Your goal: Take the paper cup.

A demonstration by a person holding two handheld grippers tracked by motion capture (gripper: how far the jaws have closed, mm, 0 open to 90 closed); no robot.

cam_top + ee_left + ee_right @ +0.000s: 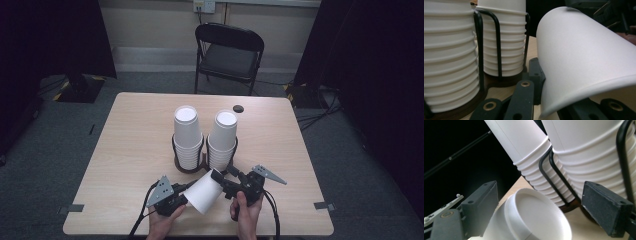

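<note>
My left gripper (184,192) clenches the wide rim end of the paper cup (202,192), which lies on its side above the table (135,150), just in front of the two cup stacks (188,135) in their black wire holder (190,167). The cup's wall hides most of my left jaws. My right gripper (220,179) is at the cup's base; its pads stand apart on either side, not pressing. The holder's base is partly hidden behind the cup.
</note>
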